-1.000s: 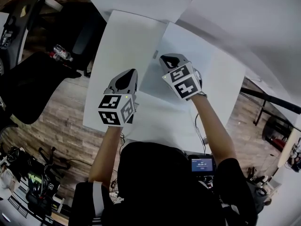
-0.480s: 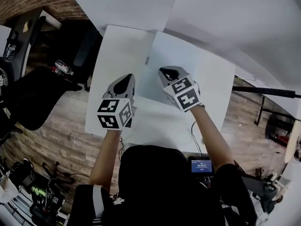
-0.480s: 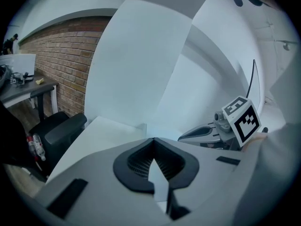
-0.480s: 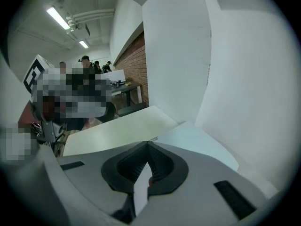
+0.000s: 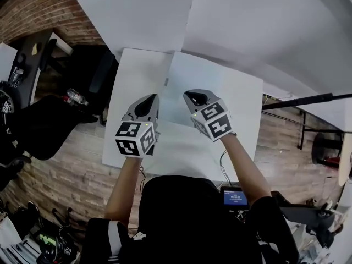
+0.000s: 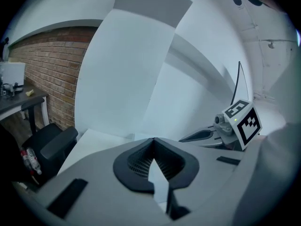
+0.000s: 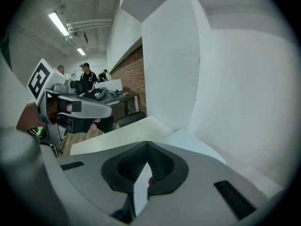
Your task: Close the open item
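White table (image 5: 137, 76) everywhere; bystanders (image 7: 85, 73) appear only past the closed right tongs (image 7: 147, 144).

You are stretching both arms forward, holding the left tongs (image 5: 147, 98) and the right tongs (image 5: 191, 94) side by side, each with jaws meeting tip to tip.

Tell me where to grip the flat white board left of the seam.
Probably take the flat white board by its free left edge, coming from the left with the left gripper: only wooden floor lies beyond that edge, while the right edge abuts the other white board.
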`<state>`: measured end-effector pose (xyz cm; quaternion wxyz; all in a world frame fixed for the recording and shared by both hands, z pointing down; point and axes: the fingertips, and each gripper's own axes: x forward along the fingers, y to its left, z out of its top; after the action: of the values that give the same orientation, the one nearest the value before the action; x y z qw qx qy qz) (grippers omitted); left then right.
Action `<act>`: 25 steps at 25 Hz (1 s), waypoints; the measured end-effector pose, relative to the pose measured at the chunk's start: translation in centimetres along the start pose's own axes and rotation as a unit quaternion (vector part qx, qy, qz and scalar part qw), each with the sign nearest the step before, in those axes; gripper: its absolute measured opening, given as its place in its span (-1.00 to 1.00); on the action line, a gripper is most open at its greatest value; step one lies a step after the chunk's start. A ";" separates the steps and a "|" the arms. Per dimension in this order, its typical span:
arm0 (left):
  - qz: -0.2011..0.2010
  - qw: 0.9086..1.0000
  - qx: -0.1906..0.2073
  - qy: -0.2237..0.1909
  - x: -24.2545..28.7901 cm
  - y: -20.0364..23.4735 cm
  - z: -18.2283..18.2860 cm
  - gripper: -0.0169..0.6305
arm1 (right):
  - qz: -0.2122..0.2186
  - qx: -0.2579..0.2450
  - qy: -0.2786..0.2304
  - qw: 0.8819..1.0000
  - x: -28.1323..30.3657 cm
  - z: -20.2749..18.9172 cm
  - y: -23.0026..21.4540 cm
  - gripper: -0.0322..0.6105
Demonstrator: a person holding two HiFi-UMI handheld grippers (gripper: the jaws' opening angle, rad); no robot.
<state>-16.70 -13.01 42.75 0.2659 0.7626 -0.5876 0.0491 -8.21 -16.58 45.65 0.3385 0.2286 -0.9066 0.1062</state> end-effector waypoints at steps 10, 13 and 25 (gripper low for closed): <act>-0.029 0.999 0.038 -0.024 -3.0 -2.6 3.2 -0.91 | -0.028 0.010 -0.042 0.999 -4.2 2.2 1.7 -0.78; -0.038 0.998 0.044 -0.029 -3.9 -3.1 3.7 -0.91 | -0.040 0.014 -0.057 0.997 -5.4 2.9 2.1 -0.78; -0.067 0.993 0.080 -0.050 -6.7 -5.3 4.7 -0.91 | -0.097 0.022 -0.119 0.988 -10.2 4.7 3.0 -0.78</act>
<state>-14.92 -8.47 34.33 0.1772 0.8208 -0.5416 0.0401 -5.52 -12.08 35.31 0.2317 0.3337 -0.9114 0.0652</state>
